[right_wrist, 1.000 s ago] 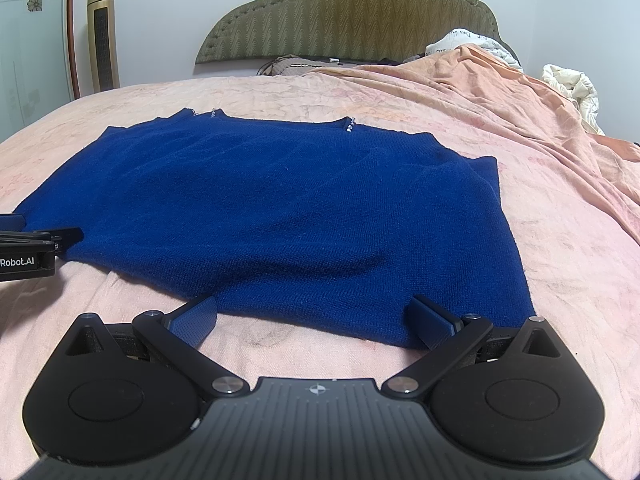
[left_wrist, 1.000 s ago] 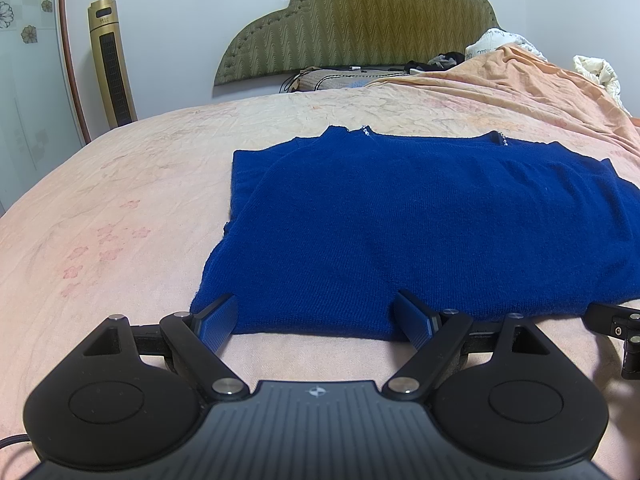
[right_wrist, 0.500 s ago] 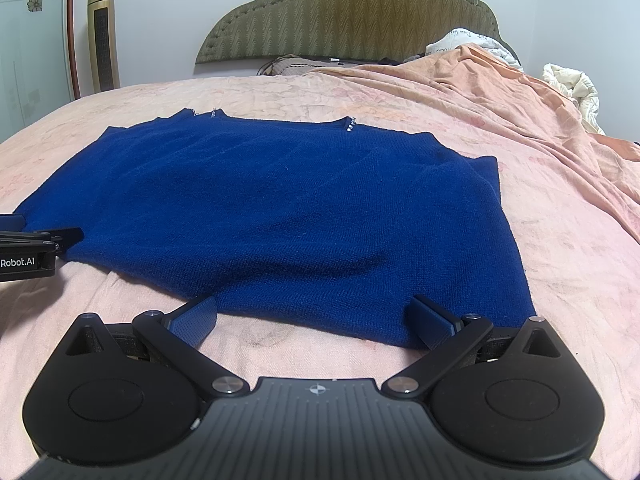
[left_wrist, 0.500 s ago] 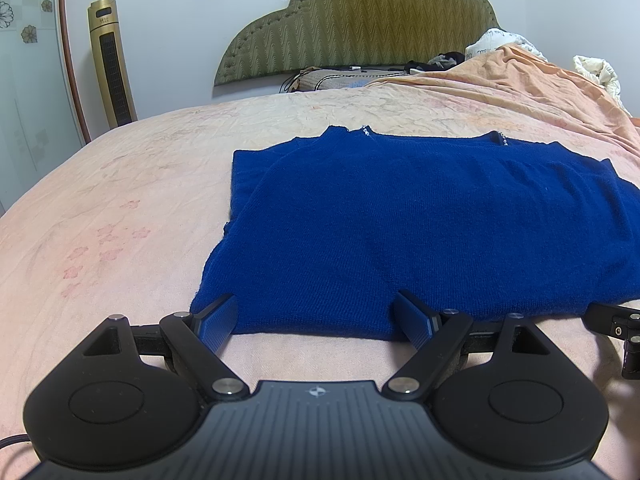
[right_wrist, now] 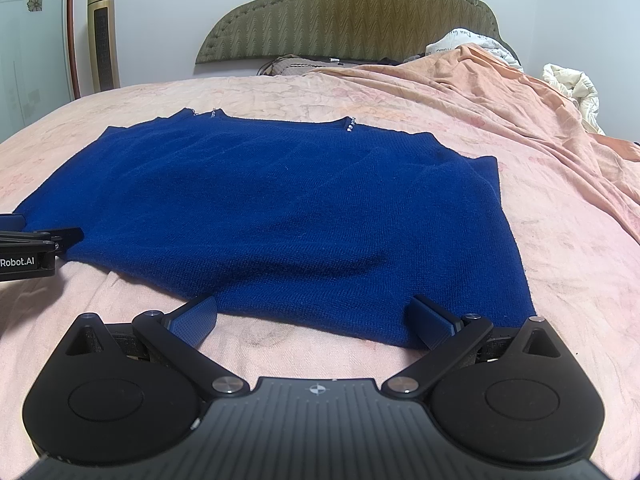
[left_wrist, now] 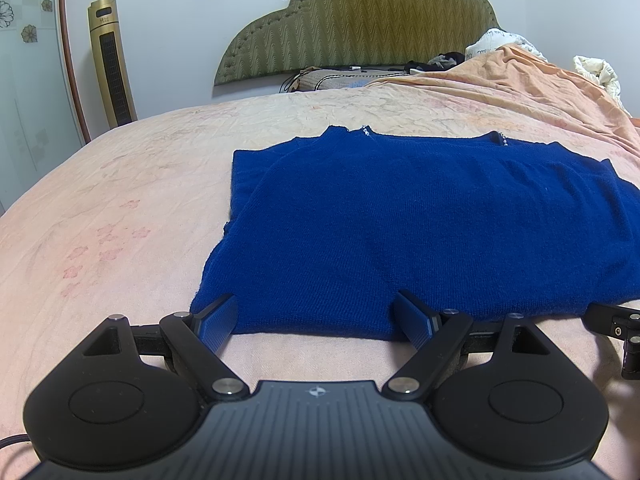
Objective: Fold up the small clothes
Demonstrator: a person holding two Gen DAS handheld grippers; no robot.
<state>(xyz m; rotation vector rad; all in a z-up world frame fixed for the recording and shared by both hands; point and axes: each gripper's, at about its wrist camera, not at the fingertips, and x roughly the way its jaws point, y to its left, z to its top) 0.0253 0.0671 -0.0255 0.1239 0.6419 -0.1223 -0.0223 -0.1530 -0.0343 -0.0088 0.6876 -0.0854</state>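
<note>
A dark blue knitted sweater (left_wrist: 420, 224) (right_wrist: 280, 208) lies flat on the pink bed sheet (left_wrist: 120, 208), its neckline toward the headboard and its sleeves folded in. My left gripper (left_wrist: 316, 316) stands open at the sweater's near hem by the left corner, with the hem edge between its blue pads. My right gripper (right_wrist: 314, 322) is open as well, at the near hem by the right corner. Neither pair of pads presses on the cloth. Each gripper shows at the edge of the other's view.
A green padded headboard (left_wrist: 360, 24) stands at the far end. A rumpled orange blanket (right_wrist: 500, 92) and white bedding (right_wrist: 572, 88) pile up at the far right. A gold tower fan (left_wrist: 112, 60) stands by the wall on the left.
</note>
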